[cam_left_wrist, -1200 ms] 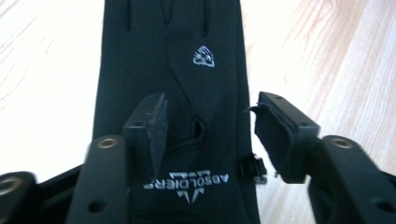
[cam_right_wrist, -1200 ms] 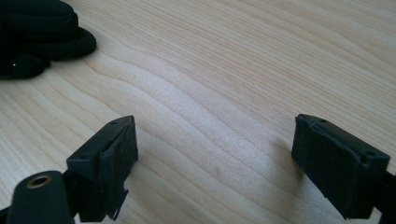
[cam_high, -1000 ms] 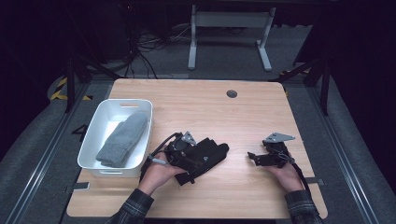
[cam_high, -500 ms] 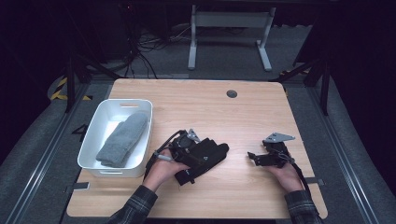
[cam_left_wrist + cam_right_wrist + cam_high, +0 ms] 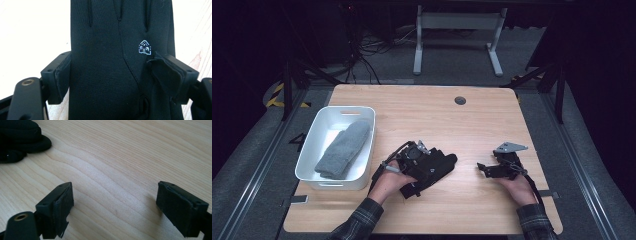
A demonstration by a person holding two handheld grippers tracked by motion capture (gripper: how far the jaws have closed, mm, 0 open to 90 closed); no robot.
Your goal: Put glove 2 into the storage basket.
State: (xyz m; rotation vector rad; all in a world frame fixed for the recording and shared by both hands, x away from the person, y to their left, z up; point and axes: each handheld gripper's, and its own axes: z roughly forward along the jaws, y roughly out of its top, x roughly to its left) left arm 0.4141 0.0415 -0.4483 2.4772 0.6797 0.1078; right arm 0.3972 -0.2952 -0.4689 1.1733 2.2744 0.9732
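**Black glove lying between the left jaws on the wooden table**

We find the black fabric glove (image 5: 434, 167) hard to read from the high view; it merges with the dark body of the left gripper (image 5: 419, 165) into one black mass, and we cannot tell there where the cloth ends and the tool begins. In the left gripper view the glove (image 5: 112, 62) is cut off at the top and bottom edges, so fingertips and cuff go unseen; finger seams run up toward twelve o'clock, a stitched line curves down the middle, and a small white emblem sits at about two o'clock from centre. The cloth looks smooth and matte, lying flat on the pale wooden table (image 5: 422, 107).

The left gripper's jaws have just been opening; the glove lies between them, the left pad standing at the cloth's edge and the right pad lapping over its other edge; we cannot tell whether either pad presses on it.

The right gripper (image 5: 484, 168) rests on the table at three o'clock from the glove, well apart from it; its jaws stand wide with bare wood between them (image 5: 115, 202), and a dark fold of glove (image 5: 20, 137) shows at ten o'clock in that view.

At nine o'clock from the glove a white plastic bin (image 5: 362, 172) holds a grey woollen sock (image 5: 343, 149).
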